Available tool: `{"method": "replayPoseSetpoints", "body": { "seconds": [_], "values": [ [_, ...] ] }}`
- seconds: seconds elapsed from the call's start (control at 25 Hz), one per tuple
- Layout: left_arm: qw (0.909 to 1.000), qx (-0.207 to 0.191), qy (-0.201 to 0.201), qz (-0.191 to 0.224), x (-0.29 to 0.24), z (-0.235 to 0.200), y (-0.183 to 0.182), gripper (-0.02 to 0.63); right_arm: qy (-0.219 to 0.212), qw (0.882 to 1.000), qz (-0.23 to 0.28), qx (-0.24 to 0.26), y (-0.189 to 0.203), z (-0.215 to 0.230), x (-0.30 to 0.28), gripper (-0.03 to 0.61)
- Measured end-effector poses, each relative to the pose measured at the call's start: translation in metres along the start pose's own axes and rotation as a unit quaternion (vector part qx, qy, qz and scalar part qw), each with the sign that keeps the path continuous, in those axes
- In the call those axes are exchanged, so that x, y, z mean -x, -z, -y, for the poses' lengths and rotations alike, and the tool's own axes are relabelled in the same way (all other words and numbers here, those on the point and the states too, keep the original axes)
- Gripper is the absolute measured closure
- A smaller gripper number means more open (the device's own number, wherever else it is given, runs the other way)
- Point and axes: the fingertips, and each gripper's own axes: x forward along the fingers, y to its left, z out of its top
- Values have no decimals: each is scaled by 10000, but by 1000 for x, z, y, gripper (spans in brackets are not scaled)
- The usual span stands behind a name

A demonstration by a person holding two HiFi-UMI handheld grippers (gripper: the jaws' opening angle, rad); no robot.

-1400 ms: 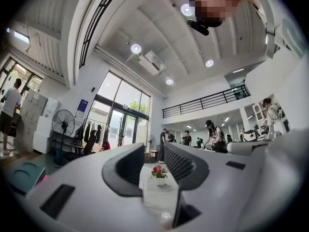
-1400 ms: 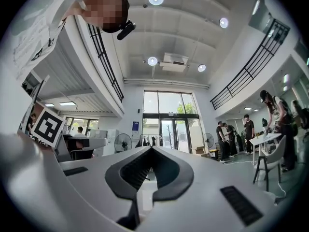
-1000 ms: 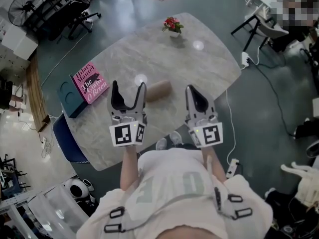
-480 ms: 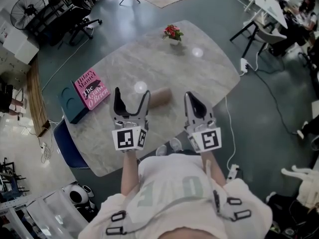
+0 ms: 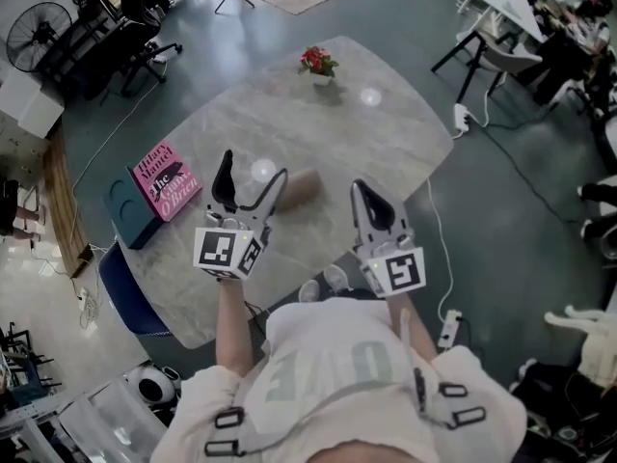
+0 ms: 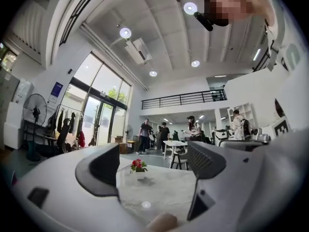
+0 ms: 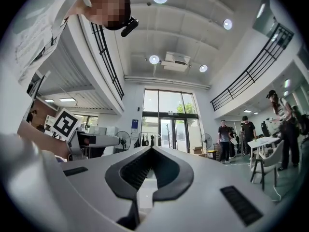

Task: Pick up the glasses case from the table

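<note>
The glasses case (image 5: 301, 187) is a tan, rounded tube lying on the grey marble table (image 5: 376, 143), and its end shows at the bottom of the left gripper view (image 6: 161, 222). My left gripper (image 5: 253, 170) is held level just left of the case, angled toward it. Its jaws have just been opening and stand wide with nothing between them (image 6: 154, 166). My right gripper (image 5: 361, 189) hangs over the table's near edge to the right of the case, jaws shut and empty (image 7: 152, 150).
A pink book (image 5: 164, 181) lies on a dark blue box (image 5: 123, 208) at the table's left end. A small pot of red flowers (image 5: 316, 64) stands at the far end. A blue chair (image 5: 120, 283) sits by the left edge. People stand in the hall beyond.
My left gripper has shifted left and swung its tips toward the case, with its jaws a little wider. The right gripper has stayed put.
</note>
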Motion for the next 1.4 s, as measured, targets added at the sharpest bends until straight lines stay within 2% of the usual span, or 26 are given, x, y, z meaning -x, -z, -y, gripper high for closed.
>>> {"method": "replayPoseSetpoints", "body": {
  "seconds": [0.16,0.32,0.4,0.56,0.72,0.92,0.96,1.08,1.12,1.2,1.32,1.4],
  "values": [
    [9943,-615,744,-455,-18,8,2,195,108,9999,-39,-9,1,7,7,577],
    [9797,-1033,1406,-990,-35,18,17,195,150,9999,-76,18,1,10,10,577],
    [9682,-1297,1641,-1374,-42,20,36,195,169,9998,-106,-1,3,11,12,577],
    [9265,-2014,2100,-2387,-51,24,91,196,195,9996,-189,-66,8,11,17,577],
    [8936,-2096,2508,-3075,-50,31,135,196,207,9995,-225,-109,11,7,20,577],
    [8548,-2234,2766,-3780,-47,30,180,195,182,9993,-295,-132,17,3,22,577],
    [8440,-2236,2831,-3969,-44,30,190,196,181,9993,-311,-137,18,2,23,577],
    [8025,-2482,3100,-4453,-36,32,221,195,181,9991,-356,-132,23,0,29,577],
    [7932,-2529,3166,-4545,-35,33,230,196,207,9990,-360,-147,24,0,30,577],
    [7845,-2494,3209,-4684,-36,33,242,196,297,9987,-370,-196,24,2,33,577],
    [7781,-2391,3215,-4837,-41,34,254,196,422,9981,-409,-212,24,7,39,577],
    [7665,-2399,3272,-4979,-41,36,264,196,491,9977,-414,-219,26,9,43,577]
  ]
}}
